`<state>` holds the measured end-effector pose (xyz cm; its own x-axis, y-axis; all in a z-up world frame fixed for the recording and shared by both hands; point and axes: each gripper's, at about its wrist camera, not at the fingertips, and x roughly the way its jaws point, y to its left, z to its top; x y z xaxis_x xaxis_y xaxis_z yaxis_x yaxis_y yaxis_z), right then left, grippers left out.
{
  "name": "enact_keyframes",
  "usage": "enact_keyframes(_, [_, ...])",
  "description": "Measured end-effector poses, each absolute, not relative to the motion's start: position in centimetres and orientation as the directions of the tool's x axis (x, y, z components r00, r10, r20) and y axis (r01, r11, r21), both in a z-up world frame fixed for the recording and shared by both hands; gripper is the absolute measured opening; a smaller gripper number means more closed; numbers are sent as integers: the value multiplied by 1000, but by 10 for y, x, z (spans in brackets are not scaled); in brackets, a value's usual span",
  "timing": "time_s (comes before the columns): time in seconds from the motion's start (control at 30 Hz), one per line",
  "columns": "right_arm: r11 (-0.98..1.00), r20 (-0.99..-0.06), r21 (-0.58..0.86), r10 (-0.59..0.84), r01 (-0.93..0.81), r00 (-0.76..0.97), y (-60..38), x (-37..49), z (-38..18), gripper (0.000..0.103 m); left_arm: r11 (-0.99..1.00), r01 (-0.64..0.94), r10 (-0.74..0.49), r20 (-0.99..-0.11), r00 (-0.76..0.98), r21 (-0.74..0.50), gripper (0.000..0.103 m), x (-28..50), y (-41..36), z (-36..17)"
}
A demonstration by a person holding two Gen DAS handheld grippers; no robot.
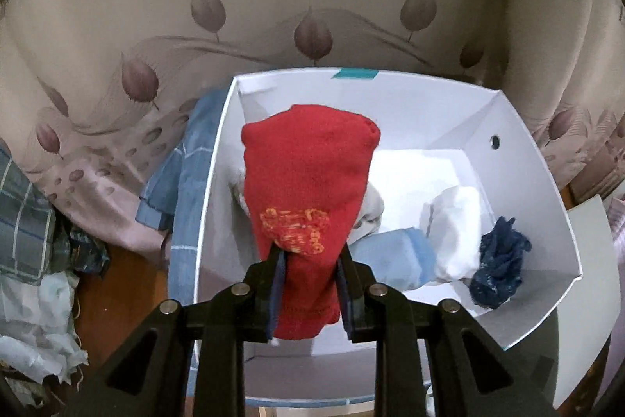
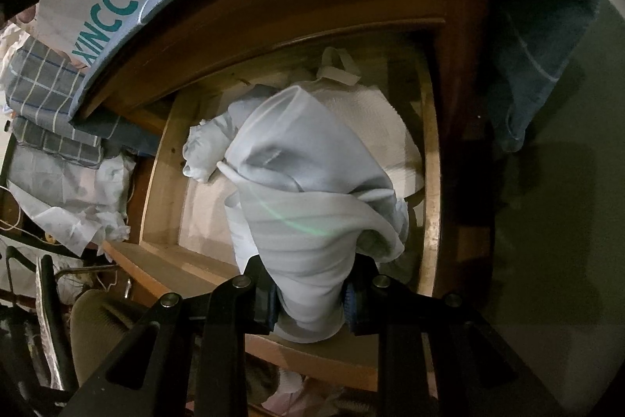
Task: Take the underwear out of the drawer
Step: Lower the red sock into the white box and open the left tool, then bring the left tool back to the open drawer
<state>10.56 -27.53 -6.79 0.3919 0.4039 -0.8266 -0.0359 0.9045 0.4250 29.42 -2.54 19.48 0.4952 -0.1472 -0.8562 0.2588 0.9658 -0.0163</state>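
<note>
Two claws are busy, and each one holds a piece of clothing. Our left claw (image 1: 308,284) is squeezed shut on a red piece (image 1: 308,182) with a yellow-orange pattern, and it hangs over the white box (image 1: 547,190). We think this red one is about to be dropped in. Inside the box we can see a light blue piece (image 1: 398,256), a white piece (image 1: 457,233), a dark blue lacy piece (image 1: 500,264) and a pale one behind the red. So we guess a good part of the job is done.

Our right claw (image 2: 310,299) is squeezed shut on a pale grey piece (image 2: 308,190), held above the open wooden drawer (image 2: 431,206). Whether it hangs free of the things below we cannot tell. More white clothes (image 2: 375,112) lie in the drawer behind it. We cannot tell how many, because the grey piece hides much of them. So some things are left to take out.
</note>
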Motion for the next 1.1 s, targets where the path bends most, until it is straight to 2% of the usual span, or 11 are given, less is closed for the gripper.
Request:
enact_keyframes(0.2, [905, -828, 424, 404, -38, 390, -275, 105, -68, 23, 969, 247, -129, -875, 467, -11, 25, 293, -22, 181])
enact_keyframes(0.3, [905, -827, 424, 404, -38, 390, -275, 105, -68, 23, 969, 247, -102, -871, 480, 23, 28, 290, -23, 180])
enact_keyframes(0.47, [906, -828, 422, 403, -39, 389, -274, 105, -67, 23, 976, 219, -106, -863, 494, 6, 31, 288, -17, 182])
enact_keyframes(0.6, [906, -829, 422, 402, -37, 389, -274, 105, -67, 23, 978, 209, -133, -841, 524, -24, 33, 282, -11, 192])
enact_keyframes(0.67, [906, -829, 421, 402, -39, 390, -274, 105, -67, 23, 975, 220, -157, -829, 537, -42, 41, 279, -10, 200])
enact_keyframes(0.73, [907, -830, 420, 401, -39, 389, -274, 104, -67, 23, 974, 222, -164, -817, 553, -45, 44, 275, -9, 209])
enact_keyframes(0.93, [907, -829, 419, 400, -40, 391, -273, 105, -67, 23, 972, 219, -209, -759, 617, -89, 44, 243, 1, 235])
enact_keyframes(1.1, [907, -829, 420, 401, -40, 389, -273, 104, -67, 23, 976, 210, -180, -732, 657, -52, 45, 198, 21, 236])
